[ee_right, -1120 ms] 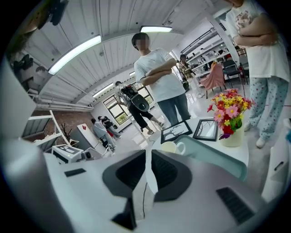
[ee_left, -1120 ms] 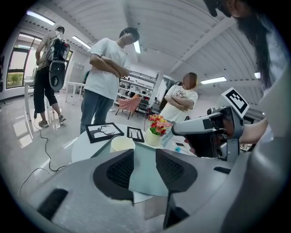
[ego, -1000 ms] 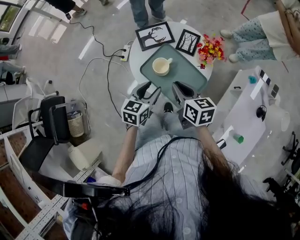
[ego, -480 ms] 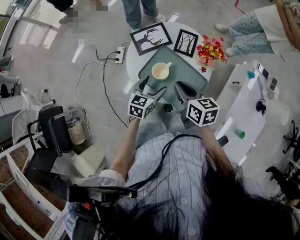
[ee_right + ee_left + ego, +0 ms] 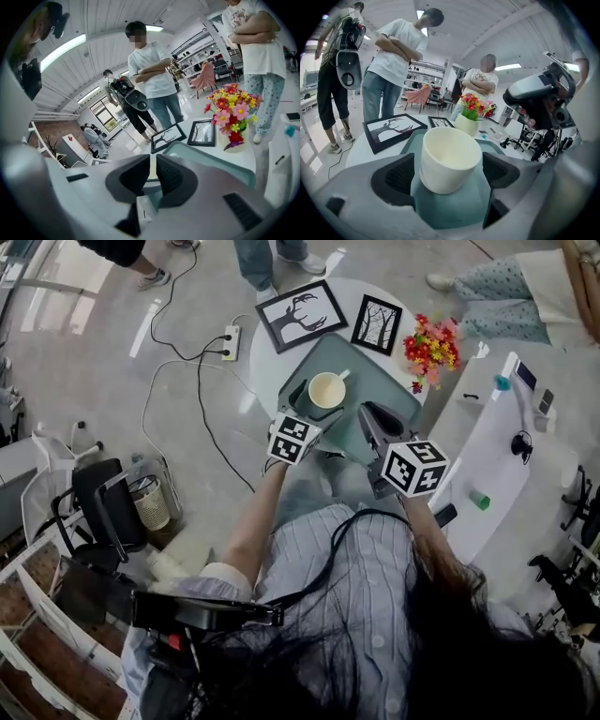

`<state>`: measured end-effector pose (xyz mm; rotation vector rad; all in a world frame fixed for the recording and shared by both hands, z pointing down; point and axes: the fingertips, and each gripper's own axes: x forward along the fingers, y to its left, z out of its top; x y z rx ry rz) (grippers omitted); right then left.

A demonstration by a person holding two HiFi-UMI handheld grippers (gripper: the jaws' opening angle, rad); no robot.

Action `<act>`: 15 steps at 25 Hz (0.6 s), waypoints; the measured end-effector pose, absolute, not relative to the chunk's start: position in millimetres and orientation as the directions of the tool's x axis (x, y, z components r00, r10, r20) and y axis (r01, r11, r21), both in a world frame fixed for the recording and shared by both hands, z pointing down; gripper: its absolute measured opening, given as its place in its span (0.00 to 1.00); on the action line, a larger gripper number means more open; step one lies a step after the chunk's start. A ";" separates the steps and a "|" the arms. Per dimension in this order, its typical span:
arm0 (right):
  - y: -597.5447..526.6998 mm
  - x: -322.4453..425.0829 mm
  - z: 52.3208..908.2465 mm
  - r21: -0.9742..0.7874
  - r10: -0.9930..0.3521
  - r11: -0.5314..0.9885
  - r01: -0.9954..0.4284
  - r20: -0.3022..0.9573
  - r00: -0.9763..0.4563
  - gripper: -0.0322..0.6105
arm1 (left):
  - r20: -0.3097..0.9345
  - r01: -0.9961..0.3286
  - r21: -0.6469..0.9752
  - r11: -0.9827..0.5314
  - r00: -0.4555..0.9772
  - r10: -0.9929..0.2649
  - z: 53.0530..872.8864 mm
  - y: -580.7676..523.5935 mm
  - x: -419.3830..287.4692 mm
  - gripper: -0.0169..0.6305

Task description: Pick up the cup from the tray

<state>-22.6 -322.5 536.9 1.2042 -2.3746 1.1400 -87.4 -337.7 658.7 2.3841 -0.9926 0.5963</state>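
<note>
In the left gripper view, the left gripper point(image 5: 451, 171) was seen with its jaws spread wide, having just been opening. The cream cup point(image 5: 450, 159) was framed between them, upright at the centre of the frame. A sliver of space was left on either side of the cup, so it was not yet gripped by the pads. The cup was carried by the teal tray point(image 5: 454, 213), which was set on the round white table point(image 5: 270, 357).

In the right gripper view, the right gripper point(image 5: 153, 171) was shown with its jaws drawn almost together. Only a thin slit was left between them, and nothing was held. In the head view it was held over the tray's lower right edge, just beside the left gripper. Two framed pictures point(image 5: 302, 315) and a flower bunch point(image 5: 431, 343) were placed along the table's upper rim.
</note>
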 end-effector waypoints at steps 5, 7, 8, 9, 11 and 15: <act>-331.6 -22.8 543.5 -0.543 -0.585 0.321 -0.776 0.531 -0.613 0.14 | 0.556 -0.722 0.253 -0.645 0.654 -0.514 667.0 -347.0 -78.9 0.71; -333.7 -20.7 545.9 -0.545 -0.587 0.308 -0.780 0.536 -0.607 0.14 | 0.553 -0.721 0.242 -0.649 0.652 -0.518 670.2 -348.4 -75.0 0.71; -334.7 -19.0 547.2 -0.545 -0.588 0.302 -0.782 0.539 -0.603 0.14 | 0.553 -0.724 0.235 -0.648 0.648 -0.523 672.0 -349.8 -74.0 0.71; -335.7 -16.9 548.6 -0.545 -0.589 0.294 -0.785 0.543 -0.598 0.14 | 0.552 -0.727 0.228 -0.647 0.644 -0.529 673.7 -351.6 -73.4 0.71; -336.7 -12.1 551.5 -0.545 -0.591 0.279 -0.791 0.552 -0.588 0.14 | 0.548 -0.730 0.219 -0.647 0.641 -0.537 677.3 -354.6 -72.0 0.72; -333.7 -2.4 558.1 -0.540 -0.590 0.252 -0.803 0.572 -0.570 0.14 | 0.536 -0.728 0.216 -0.651 0.646 -0.544 683.3 -356.5 -67.7 0.74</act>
